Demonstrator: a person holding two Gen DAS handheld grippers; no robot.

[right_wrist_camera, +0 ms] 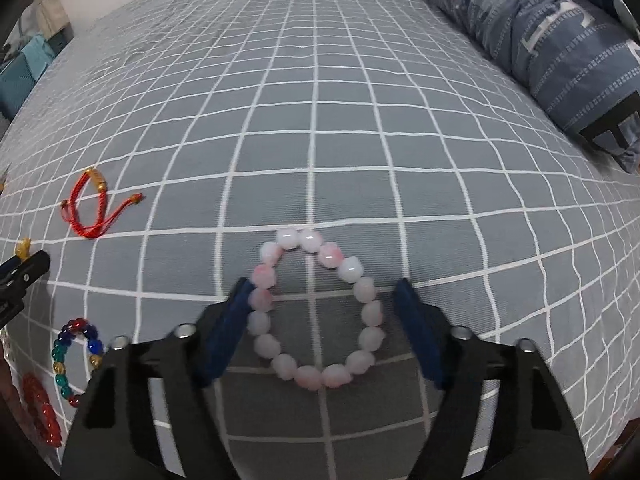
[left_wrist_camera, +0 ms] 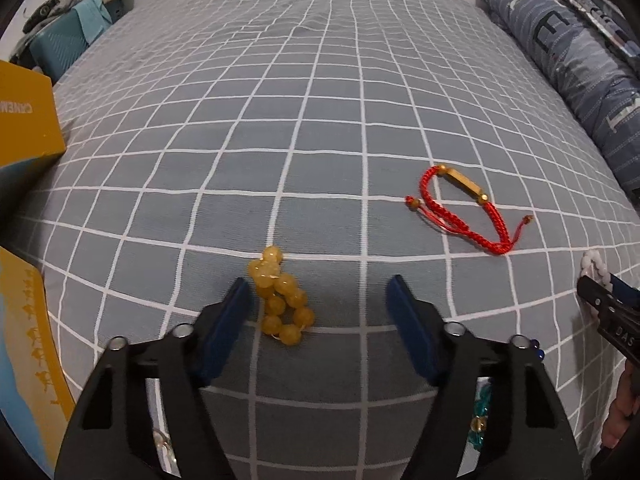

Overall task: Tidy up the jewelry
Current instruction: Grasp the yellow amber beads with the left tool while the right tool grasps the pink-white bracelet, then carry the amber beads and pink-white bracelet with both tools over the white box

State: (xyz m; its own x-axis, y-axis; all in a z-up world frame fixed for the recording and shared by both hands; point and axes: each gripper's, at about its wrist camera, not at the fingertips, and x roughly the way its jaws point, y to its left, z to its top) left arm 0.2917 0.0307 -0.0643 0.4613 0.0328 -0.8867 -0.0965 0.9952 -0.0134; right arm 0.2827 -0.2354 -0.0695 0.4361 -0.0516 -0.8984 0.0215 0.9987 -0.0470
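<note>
A bed covered in a grey sheet with a white grid fills both views, and the jewelry lies scattered across it.

In the left wrist view, the left gripper sits low in the frame with its blue-padded jaws partly open. A yellow bead bracelet, bunched into a heap, lies between them at lower centre, just beside the left pad; whether that pad touches the beads cannot be told, and the right pad stands well clear. Nothing is gripped. A red braided cord bracelet with a gold tube lies right of centre. A yellow box stands at the left edge, and a folded blue striped quilt runs along the upper right. The tip of the other gripper shows at the right edge beside some white beads.

In the right wrist view, the right gripper is likewise partly open at the bottom of the frame. A pink and white bead bracelet lies flat as an open ring between its jaws; the left pad is right against the ring's left side, while the right pad stands slightly apart from it. The bracelet rests on the sheet, not clamped. At lower left lie a multicoloured glass bead bracelet and a red bead bracelet; the red cord bracelet appears at mid left.
</note>
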